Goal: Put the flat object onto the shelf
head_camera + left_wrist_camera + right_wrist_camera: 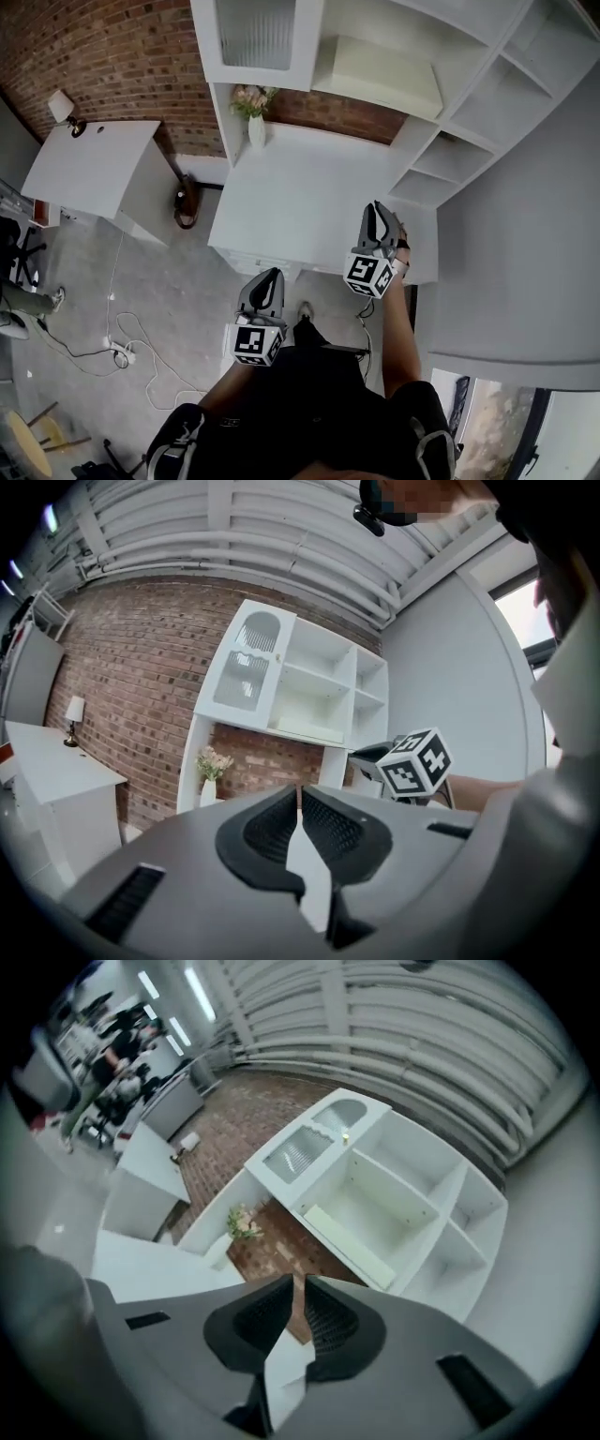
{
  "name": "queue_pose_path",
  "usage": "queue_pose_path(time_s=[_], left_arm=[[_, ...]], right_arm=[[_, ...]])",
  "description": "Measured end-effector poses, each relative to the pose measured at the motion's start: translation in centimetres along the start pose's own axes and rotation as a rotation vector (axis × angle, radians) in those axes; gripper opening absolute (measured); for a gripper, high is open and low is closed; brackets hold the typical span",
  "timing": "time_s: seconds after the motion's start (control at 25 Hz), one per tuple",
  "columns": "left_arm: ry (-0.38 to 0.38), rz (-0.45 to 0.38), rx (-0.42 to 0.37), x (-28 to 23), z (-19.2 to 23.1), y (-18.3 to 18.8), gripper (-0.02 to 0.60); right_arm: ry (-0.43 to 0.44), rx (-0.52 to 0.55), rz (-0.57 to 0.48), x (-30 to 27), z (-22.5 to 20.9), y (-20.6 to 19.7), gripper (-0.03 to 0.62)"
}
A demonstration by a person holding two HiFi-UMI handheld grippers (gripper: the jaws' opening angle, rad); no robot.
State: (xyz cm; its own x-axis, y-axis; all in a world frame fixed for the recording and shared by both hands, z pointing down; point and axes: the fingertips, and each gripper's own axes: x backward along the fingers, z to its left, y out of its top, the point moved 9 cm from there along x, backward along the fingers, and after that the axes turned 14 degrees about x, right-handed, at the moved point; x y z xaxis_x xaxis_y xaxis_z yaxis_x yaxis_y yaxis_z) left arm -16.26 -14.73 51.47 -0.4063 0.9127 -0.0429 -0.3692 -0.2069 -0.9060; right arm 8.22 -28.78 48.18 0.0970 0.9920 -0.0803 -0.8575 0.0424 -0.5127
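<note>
Looking down, I see the white shelf unit [473, 94] above the white desk [309, 187]; the flat object [384, 75] lies on its wide shelf. My right gripper [377, 214] and left gripper [272, 277] both have jaws pinched together, empty.

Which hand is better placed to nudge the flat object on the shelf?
Right, probably. The right gripper is over the desk edge, nearer the flat object on the shelf; the left gripper hangs back off the desk. Both have shut, empty jaws.
</note>
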Motion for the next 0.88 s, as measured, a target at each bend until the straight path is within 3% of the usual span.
queue_pose_path(time_s=[0.16,0.44,0.68,0.88], left_arm=[[-0.035,0.019,0.014,2.5,-0.2,-0.7,0.023],[-0.1,0.04,-0.005,5.0,-3.0,-2.1,0.023],[-0.093,-0.033,-0.069,5.7,-6.0,-1.6,0.023],[-0.106,-0.037,-0.062,5.4,-9.5,-2.3,0.023]], right_arm=[[0.097,-0.356,0.049,6.1,2.9,0.1,0.031],[0.117,-0.815,0.06,14.3,3.9,-2.5,0.026],[0.08,-0.895,0.048,19.5,2.6,-4.0,0.026],[0.079,-0.963,0.035,23.8,1.7,-6.1,0.026]])
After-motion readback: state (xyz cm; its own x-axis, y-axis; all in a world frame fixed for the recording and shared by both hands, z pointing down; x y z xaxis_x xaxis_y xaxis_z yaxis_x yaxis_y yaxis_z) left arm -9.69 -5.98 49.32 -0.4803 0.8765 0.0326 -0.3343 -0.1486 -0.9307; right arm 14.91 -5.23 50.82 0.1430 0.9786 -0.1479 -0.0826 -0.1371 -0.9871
